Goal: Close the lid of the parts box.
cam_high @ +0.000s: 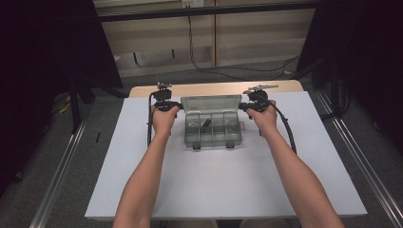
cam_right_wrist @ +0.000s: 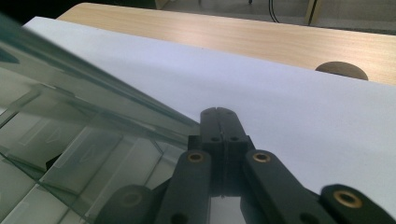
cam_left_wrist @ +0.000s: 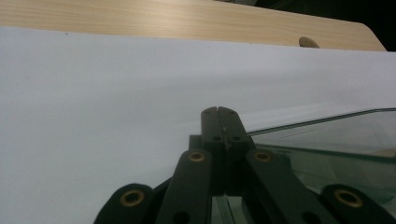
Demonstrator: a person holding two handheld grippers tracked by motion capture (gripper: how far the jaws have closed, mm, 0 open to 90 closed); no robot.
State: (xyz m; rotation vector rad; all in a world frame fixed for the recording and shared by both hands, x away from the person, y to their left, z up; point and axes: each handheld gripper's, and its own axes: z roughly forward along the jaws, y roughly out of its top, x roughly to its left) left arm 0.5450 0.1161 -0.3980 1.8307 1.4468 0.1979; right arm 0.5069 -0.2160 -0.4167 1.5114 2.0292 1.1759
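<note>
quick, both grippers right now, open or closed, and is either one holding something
Left gripper: closed, holding nothing, beside the clear plastic compartment box.
Right gripper: closed, holding nothing, at the box's other side.

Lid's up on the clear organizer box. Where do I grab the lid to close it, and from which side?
Grip the lid by its free top edge near a corner. It stands raised behind the compartments, hinged along the back of the box, so come in from an end, where the shut left gripper and right gripper already flank it.
</note>
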